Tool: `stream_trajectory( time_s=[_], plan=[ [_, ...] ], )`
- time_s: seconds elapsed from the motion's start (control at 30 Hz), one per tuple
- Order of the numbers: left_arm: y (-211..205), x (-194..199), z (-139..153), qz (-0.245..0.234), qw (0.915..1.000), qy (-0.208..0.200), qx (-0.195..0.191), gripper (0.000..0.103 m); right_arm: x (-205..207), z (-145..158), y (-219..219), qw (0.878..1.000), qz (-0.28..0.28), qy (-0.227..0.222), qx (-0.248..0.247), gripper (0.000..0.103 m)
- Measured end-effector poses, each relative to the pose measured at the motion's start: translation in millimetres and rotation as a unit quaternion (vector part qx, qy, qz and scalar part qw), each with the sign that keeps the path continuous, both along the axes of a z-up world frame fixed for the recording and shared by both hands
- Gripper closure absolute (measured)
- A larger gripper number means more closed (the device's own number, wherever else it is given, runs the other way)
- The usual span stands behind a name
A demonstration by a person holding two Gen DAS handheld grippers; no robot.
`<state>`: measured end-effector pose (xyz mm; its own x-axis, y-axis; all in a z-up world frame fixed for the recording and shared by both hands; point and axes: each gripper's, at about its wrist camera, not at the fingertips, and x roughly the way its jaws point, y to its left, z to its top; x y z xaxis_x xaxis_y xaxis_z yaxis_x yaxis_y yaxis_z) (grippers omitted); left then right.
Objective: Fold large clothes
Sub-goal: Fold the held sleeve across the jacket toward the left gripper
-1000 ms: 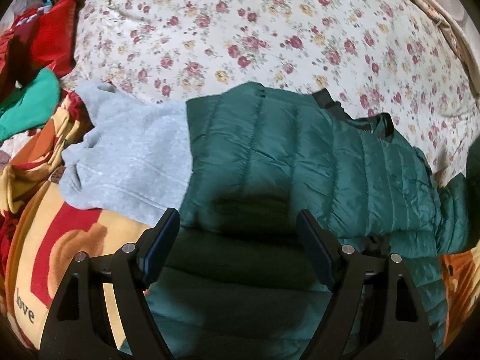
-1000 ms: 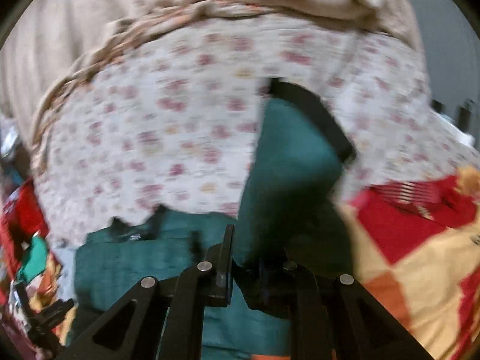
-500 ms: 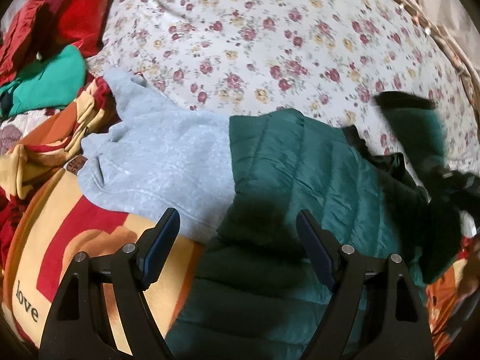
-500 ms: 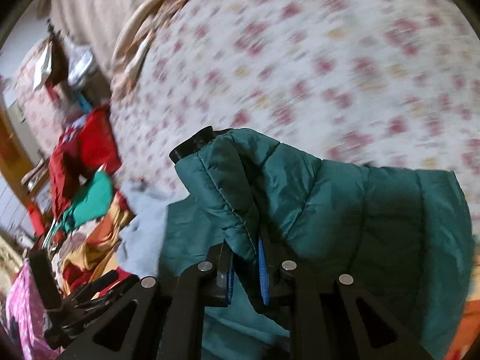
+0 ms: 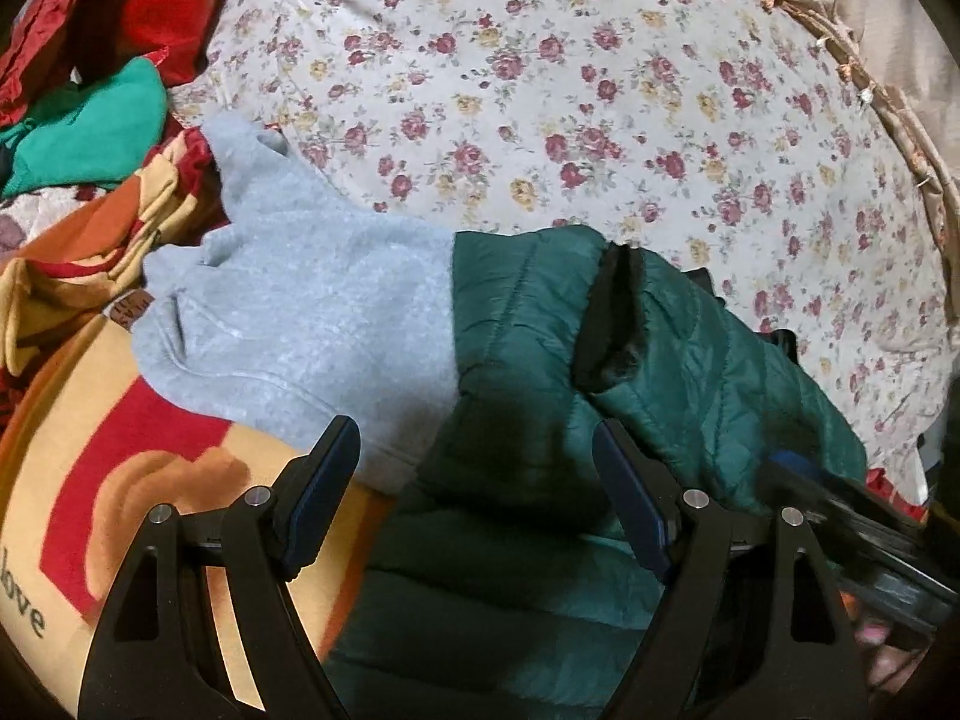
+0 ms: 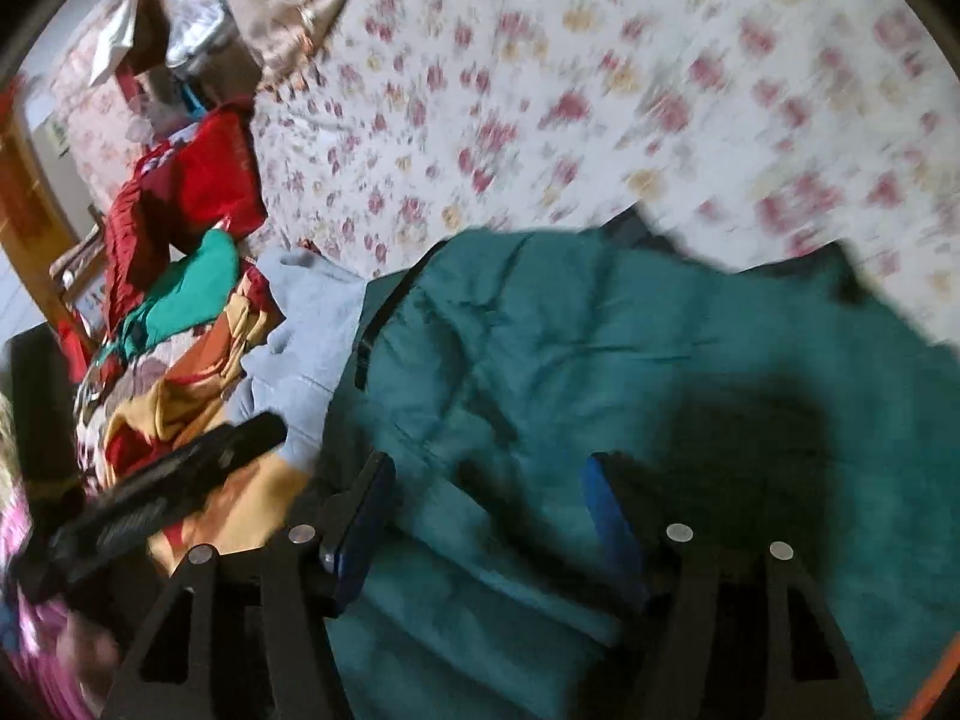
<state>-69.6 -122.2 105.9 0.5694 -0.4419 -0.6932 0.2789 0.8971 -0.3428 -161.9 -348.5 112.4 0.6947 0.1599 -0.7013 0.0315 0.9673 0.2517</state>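
Observation:
A dark green quilted puffer jacket (image 5: 528, 372) lies on the bed, its black-cuffed sleeve (image 5: 612, 318) folded across the body. The same jacket (image 6: 630, 360) fills the blurred right wrist view. My left gripper (image 5: 474, 468) hovers open over the jacket's left edge, nothing between its fingers. My right gripper (image 6: 486, 504) hangs just above the jacket with its jaws opening; the fabric lies below them, not pinched. That right gripper (image 5: 840, 516) shows at the lower right of the left wrist view, and the left gripper (image 6: 180, 474) shows at the left of the right wrist view.
A grey fleece sweatshirt (image 5: 300, 312) lies partly under the jacket's left side. A floral bedsheet (image 5: 570, 90) covers the bed behind. A yellow and red blanket (image 5: 120, 480) lies at the front left. Red (image 5: 120, 6) and green (image 5: 90, 126) clothes pile up at the far left.
My right gripper carried the green sleeve leftward and down across the jacket, then let it go; its jaws went from shut on the sleeve to apart. The left view shifted slightly.

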Motion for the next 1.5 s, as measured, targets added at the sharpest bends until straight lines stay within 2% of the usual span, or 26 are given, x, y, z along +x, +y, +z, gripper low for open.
stream_trajectory(
  time_s=[0.03,0.13,0.2,0.3,0.4,0.43,0.5,0.57,0.73,0.83,0.9,1.0,1.03,1.07,1.13,1.3,1.4,1.5],
  plan=[
    [-1,-1,0,-0.003,1.0000,-0.002,-0.005,0.023,-9,5,-6,1.000,-0.006,-0.004,-0.008,0.038],
    [-7,1,3,0.001,0.9998,0.001,-0.021,0.023,-58,17,-44,0.997,-0.058,-0.019,-0.039,0.021],
    [-13,5,3,-0.001,0.9992,0.011,-0.039,0.022,-94,13,-83,0.993,-0.113,-0.017,-0.043,0.019],
    [-34,21,2,-0.002,0.9997,0.019,-0.018,0.022,-134,-4,-139,0.981,-0.193,0.000,0.002,0.019],
    [-67,37,0,-0.021,0.9991,0.027,0.024,0.023,-168,-26,-188,0.958,-0.278,0.022,0.061,0.019],
    [-78,42,-1,-0.034,0.9983,0.031,0.036,0.027,-174,-30,-197,0.954,-0.291,0.020,0.077,0.019],
    [-104,48,-3,-0.068,0.9938,0.045,0.076,0.073,-180,-41,-212,0.945,-0.308,0.016,0.107,0.019],
    [-115,47,3,-0.076,0.9909,0.041,0.103,0.080,-173,-49,-217,0.944,-0.306,0.019,0.120,0.019],
    [-81,34,36,-0.069,0.9927,-0.019,0.097,0.084,-138,-52,-206,0.950,-0.284,0.016,0.126,0.020],
    [-53,34,24,-0.049,0.9939,-0.005,0.099,0.085,-123,-46,-199,0.954,-0.274,0.001,0.122,0.017],
    [-43,36,8,-0.048,0.9943,0.018,0.094,0.085,-111,-51,-194,0.956,-0.269,0.015,0.114,0.013],
    [-45,25,-3,-0.050,0.9936,0.009,0.101,0.085,-89,-58,-185,0.964,-0.244,0.031,0.106,0.014],
    [-46,21,-4,-0.051,0.9931,0.001,0.106,0.085,-82,-56,-180,0.967,-0.237,0.028,0.085,0.026],
    [-45,18,-4,-0.053,0.9926,-0.004,0.109,0.085,-76,-53,-176,0.968,-0.243,0.028,0.052,0.047],
    [-47,16,-5,-0.056,0.9920,-0.010,0.113,0.085,-67,-49,-175,0.967,-0.252,0.033,0.022,0.060],
    [-44,25,-12,-0.044,0.9946,-0.014,0.093,0.081,-48,-45,-184,0.960,-0.279,0.024,-0.010,0.063],
    [-49,25,-18,-0.046,0.9938,-0.017,0.100,0.078,-36,-54,-187,0.957,-0.285,0.032,-0.036,0.063],
    [-53,23,-21,-0.049,0.9920,-0.022,0.114,0.078,-43,-50,-186,0.957,-0.286,0.033,-0.027,0.061]
  ],
)
